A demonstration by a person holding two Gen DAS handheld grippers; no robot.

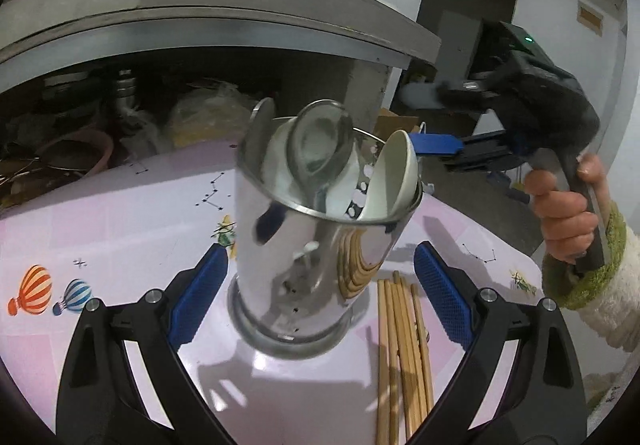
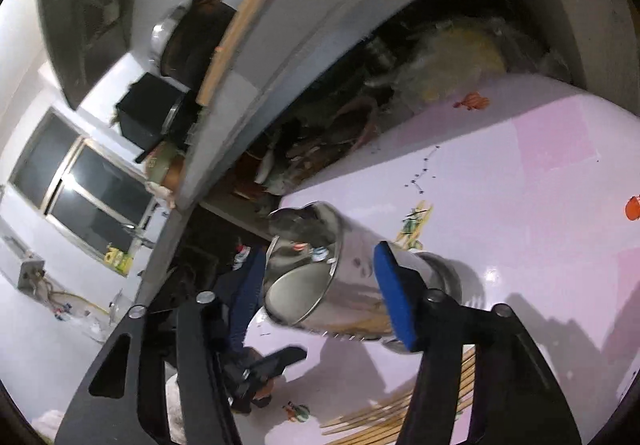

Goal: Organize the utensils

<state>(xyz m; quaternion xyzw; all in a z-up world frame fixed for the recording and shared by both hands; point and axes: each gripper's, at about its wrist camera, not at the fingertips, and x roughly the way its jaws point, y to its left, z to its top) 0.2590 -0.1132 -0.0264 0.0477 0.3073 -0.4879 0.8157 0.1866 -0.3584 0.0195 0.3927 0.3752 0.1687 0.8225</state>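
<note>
The left gripper (image 1: 320, 293) is open, with the shiny metal cup (image 1: 316, 245) standing between its blue pads, not touched by them. The right gripper (image 2: 320, 293) is half open around the rim of the cup. One blue pad lies against the cup's side, but I cannot tell if it is squeezing. From the left view, the right gripper's blue tip (image 1: 436, 145) is at two o'clock from the cup, beside a white spoon (image 1: 394, 177).

The cup sits on the pink table (image 1: 120, 213). Inside it are a metal spoon (image 1: 320, 141) and white spoons. So the spoons look put away.

The wooden chopsticks (image 1: 404, 349) lie flat on the table at five o'clock from the cup. They look like the job left to do. Their long way runs from six o'clock up toward twelve. The cup stands tall, with its open top up and leaning a bit toward one o'clock.
</note>
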